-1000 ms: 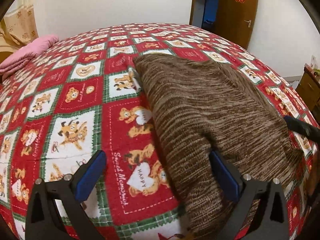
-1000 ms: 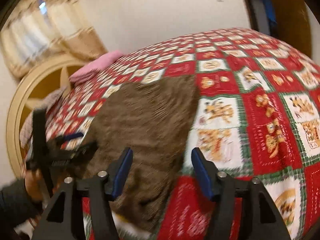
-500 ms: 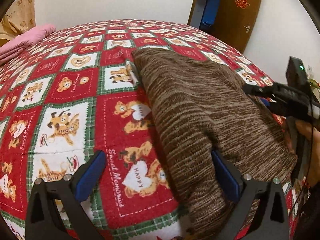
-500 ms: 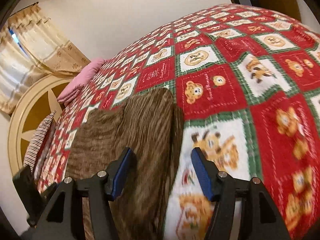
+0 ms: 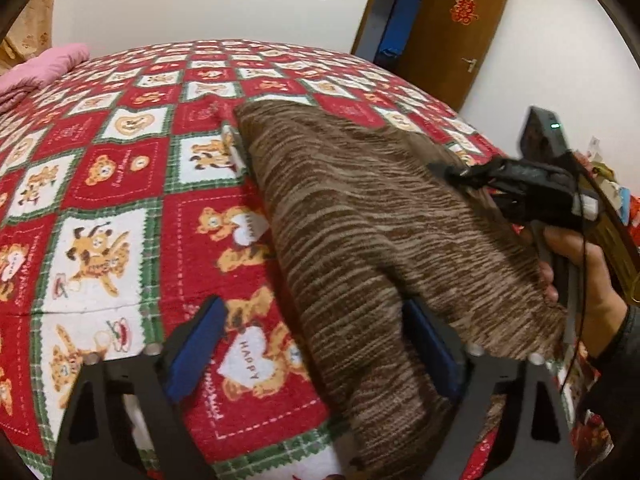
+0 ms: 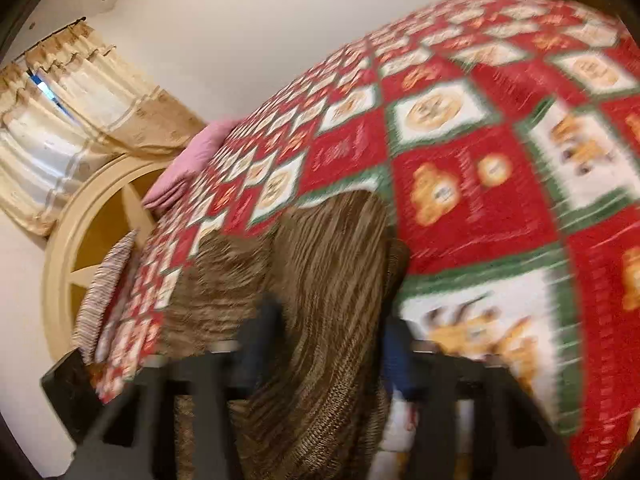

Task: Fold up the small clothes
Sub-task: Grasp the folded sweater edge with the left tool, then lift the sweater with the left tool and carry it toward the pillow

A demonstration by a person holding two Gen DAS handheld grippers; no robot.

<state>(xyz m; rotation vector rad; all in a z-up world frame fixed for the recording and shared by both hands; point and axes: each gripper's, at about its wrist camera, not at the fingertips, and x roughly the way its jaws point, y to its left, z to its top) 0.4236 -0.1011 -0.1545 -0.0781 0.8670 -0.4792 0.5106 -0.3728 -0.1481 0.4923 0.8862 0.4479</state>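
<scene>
A brown striped knitted garment [image 5: 360, 216] lies on the red patterned bedspread [image 5: 120, 184]. My left gripper [image 5: 316, 344] is open, its blue-padded fingers on either side of the garment's near left edge. My right gripper [image 5: 444, 170] hovers over the garment's right side in the left wrist view. In the blurred right wrist view the garment [image 6: 320, 300] lies between the right gripper's [image 6: 328, 348] open fingers, one fold raised on the left.
A pink folded blanket [image 5: 36, 72] lies at the bed's far left. A wooden door [image 5: 452, 32] stands open beyond the bed. A round cream headboard [image 6: 92, 224] and curtains [image 6: 72, 120] are at the left of the right wrist view.
My right gripper has moved forward over the garment's right side and now straddles its edge. The left gripper has hardly moved. The right view has become blurred with motion.
</scene>
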